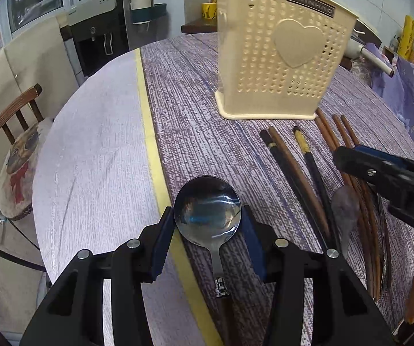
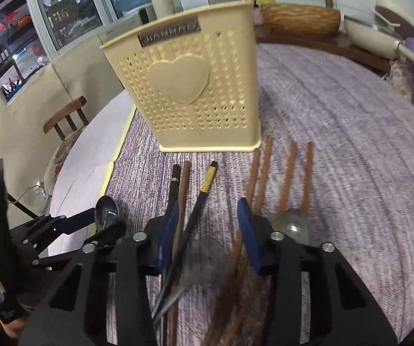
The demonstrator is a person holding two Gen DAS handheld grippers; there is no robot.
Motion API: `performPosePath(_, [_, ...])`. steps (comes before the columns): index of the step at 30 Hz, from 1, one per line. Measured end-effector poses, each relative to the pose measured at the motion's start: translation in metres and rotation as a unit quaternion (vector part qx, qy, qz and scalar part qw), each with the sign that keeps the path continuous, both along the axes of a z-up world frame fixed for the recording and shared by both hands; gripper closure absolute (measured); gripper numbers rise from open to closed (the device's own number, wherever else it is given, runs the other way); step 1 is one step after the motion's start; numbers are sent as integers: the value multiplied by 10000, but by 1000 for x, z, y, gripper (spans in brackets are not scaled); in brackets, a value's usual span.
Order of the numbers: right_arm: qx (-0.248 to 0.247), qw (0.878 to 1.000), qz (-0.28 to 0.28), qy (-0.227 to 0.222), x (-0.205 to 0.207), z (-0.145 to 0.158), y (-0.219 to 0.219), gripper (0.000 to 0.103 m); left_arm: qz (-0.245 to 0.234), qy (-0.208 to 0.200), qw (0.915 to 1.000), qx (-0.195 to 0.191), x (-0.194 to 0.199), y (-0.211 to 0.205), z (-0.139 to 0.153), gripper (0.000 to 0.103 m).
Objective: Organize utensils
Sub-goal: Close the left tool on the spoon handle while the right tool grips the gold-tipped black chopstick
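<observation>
Left gripper (image 1: 207,222) jaws clamp one round-bowled steel spoon (image 1: 208,216) above the worktop (image 1: 97,155). Right gripper (image 2: 205,227) jaws, half-open, straddle blurred utensils without pressing. Beyond: seven chopsticks (image 1: 290,170)—five brown, two black—then one cream perforated plastic holder (image 1: 279,54).

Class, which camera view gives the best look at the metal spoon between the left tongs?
The left wrist view: the spoon fills the centre, sharp, with bowl and neck visible between the left tongs. The right wrist view shows it small at the left edge, partly hidden.
</observation>
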State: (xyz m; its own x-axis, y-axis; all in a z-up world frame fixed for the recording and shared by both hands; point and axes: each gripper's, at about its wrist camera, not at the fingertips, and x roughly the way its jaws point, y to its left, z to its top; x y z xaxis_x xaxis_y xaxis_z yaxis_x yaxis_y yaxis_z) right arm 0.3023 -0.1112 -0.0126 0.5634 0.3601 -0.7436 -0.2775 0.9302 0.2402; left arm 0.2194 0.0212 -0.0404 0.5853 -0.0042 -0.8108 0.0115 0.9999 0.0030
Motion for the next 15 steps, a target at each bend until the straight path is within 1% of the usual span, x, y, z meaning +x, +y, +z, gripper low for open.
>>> performPosePath(2, [-21, 10000, -4, 97, 5, -4, 6, 70, -28, -3, 10000, 27, 1, 1, 0, 56])
performPosePath(7, [-301, 9990, -91, 304, 21, -15, 23, 76, -83, -21, 10000, 5, 3, -1, 1, 56])
performPosePath(10, [-434, 9982, -173, 374, 27, -23, 28, 78, -99, -23, 9999, -53, 4, 4, 1, 56])
performPosePath(15, [-665, 9970, -221, 318, 33, -24, 36, 80, -110, -22, 9999, -52, 9, 7, 0, 56])
